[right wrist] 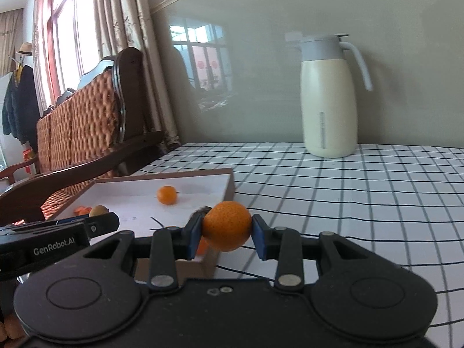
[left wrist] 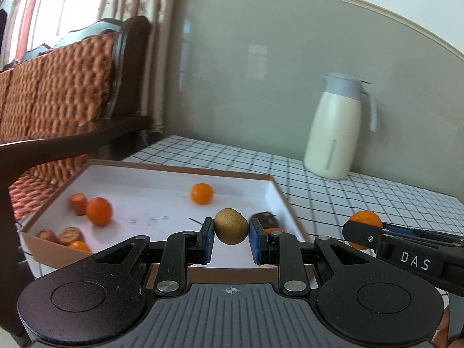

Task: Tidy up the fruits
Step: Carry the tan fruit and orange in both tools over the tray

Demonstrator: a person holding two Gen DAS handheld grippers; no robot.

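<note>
My left gripper [left wrist: 231, 232] is shut on a brown-green kiwi [left wrist: 231, 225] and holds it above the near right part of a shallow cardboard box [left wrist: 121, 191] with a white floor. In the box lie two oranges [left wrist: 99, 211] [left wrist: 201, 193], carrot pieces [left wrist: 78, 203] and a dark fruit [left wrist: 265, 218]. My right gripper [right wrist: 227, 232] is shut on an orange [right wrist: 227, 226] just right of the box's right wall [right wrist: 229, 187]. That orange also shows in the left wrist view [left wrist: 364, 219].
A cream thermos jug [right wrist: 329, 98] with a grey lid stands at the back of the checked tablecloth [right wrist: 362, 203]. A wooden sofa with woven cushions [right wrist: 81, 127] is left of the table. A grey wall runs behind.
</note>
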